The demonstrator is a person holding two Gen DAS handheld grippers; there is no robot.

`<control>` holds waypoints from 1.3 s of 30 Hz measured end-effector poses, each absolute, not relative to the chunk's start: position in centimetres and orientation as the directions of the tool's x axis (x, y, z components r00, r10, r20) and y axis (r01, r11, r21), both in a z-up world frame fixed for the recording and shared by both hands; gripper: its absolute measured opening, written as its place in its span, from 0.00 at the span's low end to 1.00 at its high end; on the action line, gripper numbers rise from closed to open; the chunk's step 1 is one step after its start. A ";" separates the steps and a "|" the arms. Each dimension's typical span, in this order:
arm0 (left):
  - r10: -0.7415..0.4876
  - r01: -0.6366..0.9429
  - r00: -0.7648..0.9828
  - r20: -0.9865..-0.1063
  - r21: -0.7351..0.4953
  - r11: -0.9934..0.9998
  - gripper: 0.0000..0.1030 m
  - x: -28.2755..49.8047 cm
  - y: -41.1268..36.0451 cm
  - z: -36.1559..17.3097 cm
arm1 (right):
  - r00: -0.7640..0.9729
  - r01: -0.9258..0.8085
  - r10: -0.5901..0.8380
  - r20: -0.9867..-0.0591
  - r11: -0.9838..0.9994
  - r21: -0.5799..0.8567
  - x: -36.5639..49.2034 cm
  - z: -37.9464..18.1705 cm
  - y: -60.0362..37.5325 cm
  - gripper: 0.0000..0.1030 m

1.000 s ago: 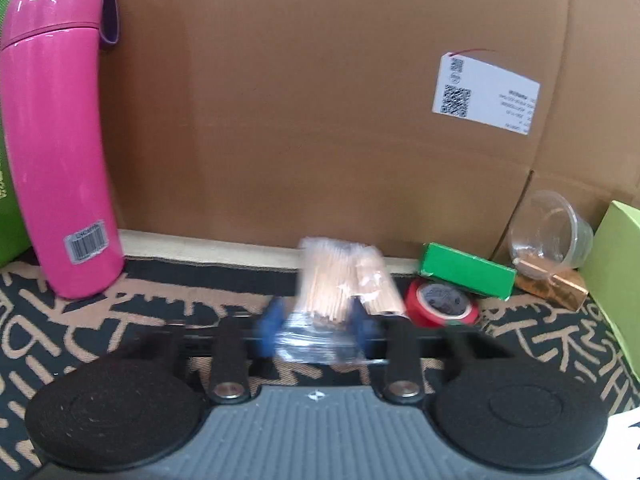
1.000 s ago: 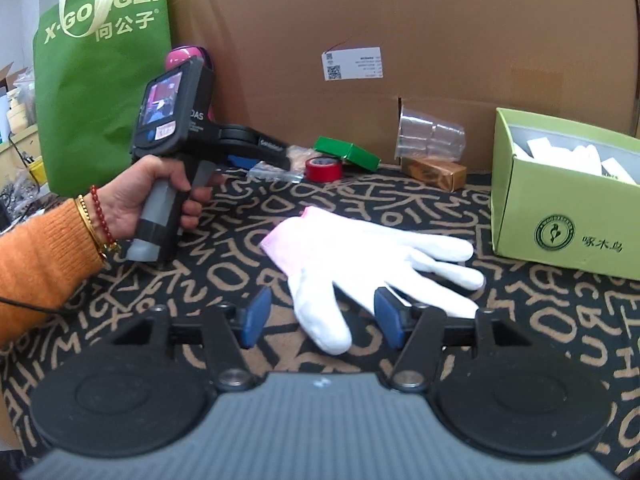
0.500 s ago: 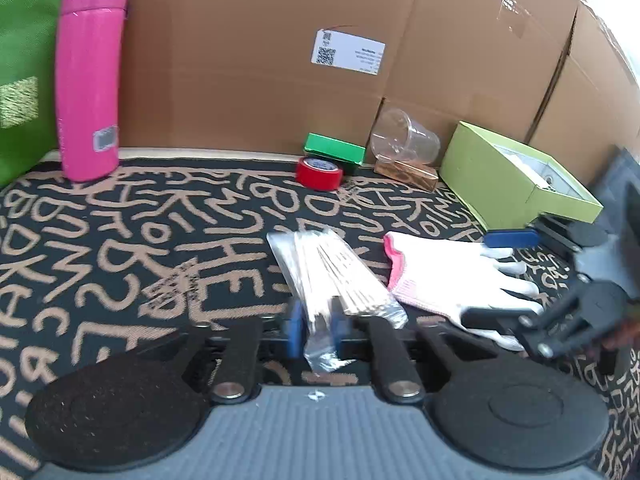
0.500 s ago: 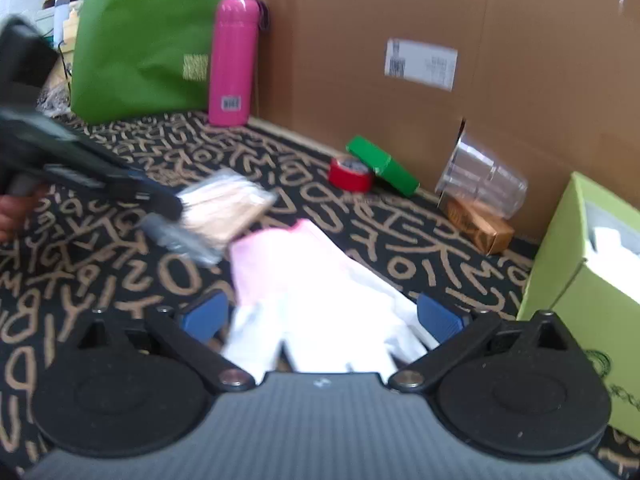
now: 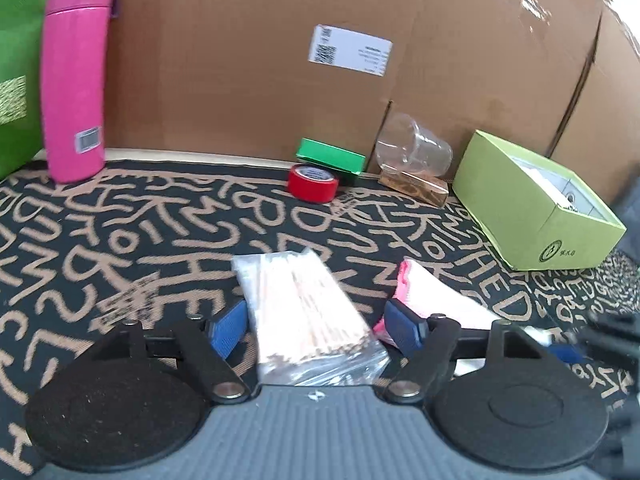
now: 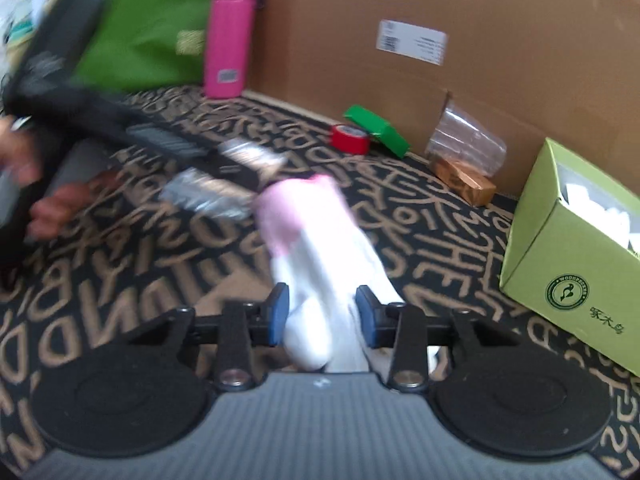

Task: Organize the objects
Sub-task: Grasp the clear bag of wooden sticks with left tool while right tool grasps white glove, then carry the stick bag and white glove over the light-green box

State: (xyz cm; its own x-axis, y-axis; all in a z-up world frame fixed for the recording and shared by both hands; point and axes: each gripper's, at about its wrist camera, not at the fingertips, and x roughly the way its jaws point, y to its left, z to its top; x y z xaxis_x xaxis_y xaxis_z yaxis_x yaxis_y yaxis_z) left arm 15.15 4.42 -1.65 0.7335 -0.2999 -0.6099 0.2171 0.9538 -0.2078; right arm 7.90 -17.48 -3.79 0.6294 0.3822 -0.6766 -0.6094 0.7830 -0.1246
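Two grippers: one per hand, both low over the patterned mat (image 5: 168, 224).
Left gripper (image 5: 316, 330): fingers spread wide, the clear bag of wooden sticks (image 5: 304, 316) lying loose on the mat between them, neither pad pressing it.
Right gripper (image 6: 322, 314): blue pads close against both sides of the white glove (image 6: 320, 280), pink cuff pointing away; whether they squeeze it is unclear through the blur.
Glove's place: mid-mat, just right of the stick bag.
Back row: pink bottle (image 5: 76, 76), red tape roll (image 5: 313, 184), green box (image 5: 330, 156), clear plastic cup (image 5: 416, 148) along the cardboard wall.
Far right: open lime-green carton (image 5: 532, 208).
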 end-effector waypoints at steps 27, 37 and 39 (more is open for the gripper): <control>-0.277 0.231 0.737 -0.616 -0.155 0.961 0.29 15.3 2.2 -1.6 | 0.651 -0.519 0.403 -0.644 0.855 0.010 9.0 -4.2 -19.1 0.18; -0.333 0.288 0.737 -0.588 -0.173 0.942 0.13 13.9 0.4 0.5 | 0.701 -0.489 0.427 -0.571 0.871 0.052 8.1 -2.1 -21.3 0.11; -0.359 0.314 0.739 -0.570 -0.180 0.932 0.06 13.6 -0.2 1.4 | 0.719 -0.480 0.432 -0.545 0.875 0.061 7.9 -1.2 -22.1 0.12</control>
State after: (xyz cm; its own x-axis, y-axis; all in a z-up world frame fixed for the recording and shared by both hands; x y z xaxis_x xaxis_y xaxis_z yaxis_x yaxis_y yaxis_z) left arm 13.58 -0.16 1.43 0.7391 -0.3594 -0.5697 0.3142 0.9321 -0.1802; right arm 7.88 -22.11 -1.20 0.7188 0.4317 -0.5449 -0.4798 0.8753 0.0606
